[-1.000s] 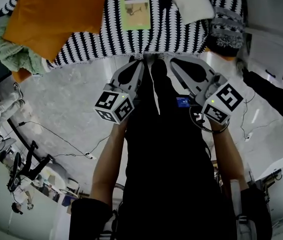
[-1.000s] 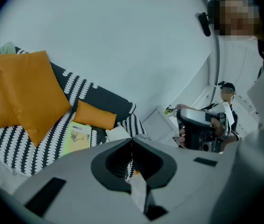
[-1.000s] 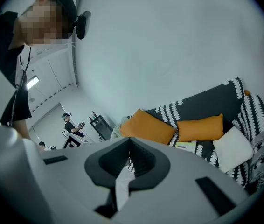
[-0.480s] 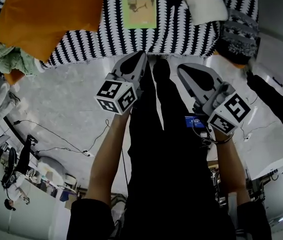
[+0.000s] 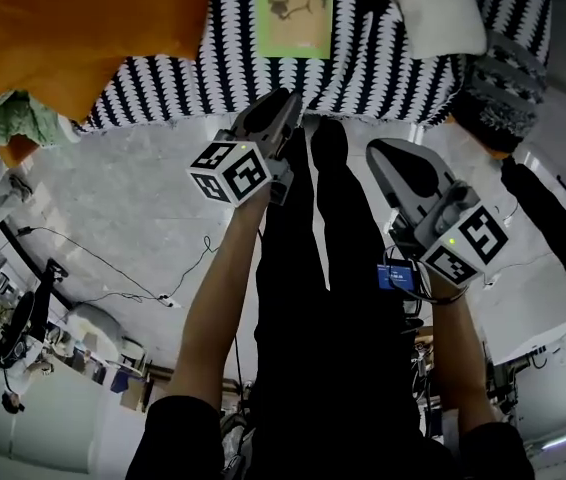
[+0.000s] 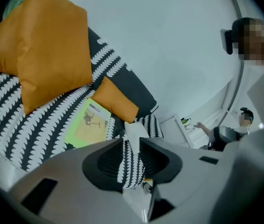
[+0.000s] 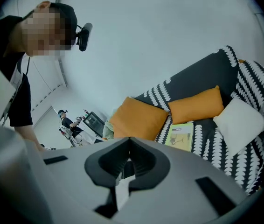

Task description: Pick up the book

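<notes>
Green book (image 5: 298, 13) lies on the striped sofa (image 5: 233, 58) toward its back edge. Left claw (image 6: 131, 143), empty, has just been opening slightly; right claw (image 7: 128, 146) is closed, empty.

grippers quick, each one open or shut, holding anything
left gripper: open, its jaws have just been opening, nothing between them
right gripper: shut, jaws together, holding nothing
</notes>
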### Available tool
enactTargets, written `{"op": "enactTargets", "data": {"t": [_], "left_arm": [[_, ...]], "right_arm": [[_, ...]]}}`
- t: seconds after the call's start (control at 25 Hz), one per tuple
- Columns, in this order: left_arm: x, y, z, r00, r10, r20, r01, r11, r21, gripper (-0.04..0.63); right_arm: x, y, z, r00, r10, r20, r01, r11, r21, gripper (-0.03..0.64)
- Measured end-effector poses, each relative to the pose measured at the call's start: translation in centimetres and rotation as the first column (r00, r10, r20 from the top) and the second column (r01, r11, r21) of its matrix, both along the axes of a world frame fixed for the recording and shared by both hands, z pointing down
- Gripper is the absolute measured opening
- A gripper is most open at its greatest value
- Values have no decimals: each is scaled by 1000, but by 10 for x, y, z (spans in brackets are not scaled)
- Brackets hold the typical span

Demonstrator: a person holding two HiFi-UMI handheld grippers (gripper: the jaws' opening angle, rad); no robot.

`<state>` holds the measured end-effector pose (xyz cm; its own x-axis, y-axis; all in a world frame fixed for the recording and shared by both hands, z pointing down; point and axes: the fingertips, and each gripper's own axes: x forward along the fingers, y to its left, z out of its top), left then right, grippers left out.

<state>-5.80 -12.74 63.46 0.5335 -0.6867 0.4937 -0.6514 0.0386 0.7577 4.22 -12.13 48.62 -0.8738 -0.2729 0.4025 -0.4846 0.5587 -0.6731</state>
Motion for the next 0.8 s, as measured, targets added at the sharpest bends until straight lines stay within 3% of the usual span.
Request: {"op": "enactTargets", "data": {"t": [0.2, 0.36, 0.6, 0.8], "left_arm": [[-2, -6, 45, 999, -22, -42, 21, 1000, -19, 143], [-7, -4, 73, 990, -83, -117, 77, 995, -57, 170], [-11, -5, 121, 955, -193, -226, 177, 980, -89, 206], [-17, -11, 155, 926, -274, -259, 245, 959, -141, 225]], "right_arm": [[-7, 0, 31, 1000, -10, -2, 10, 1000, -22, 17], [-12, -4, 39, 999, -30, -13, 29, 999, -31, 17], [-14, -9, 61, 999, -36, -23, 35, 998, -53, 17], [-17, -13, 82, 1000, -18, -20, 16, 997, -78, 17]]}}
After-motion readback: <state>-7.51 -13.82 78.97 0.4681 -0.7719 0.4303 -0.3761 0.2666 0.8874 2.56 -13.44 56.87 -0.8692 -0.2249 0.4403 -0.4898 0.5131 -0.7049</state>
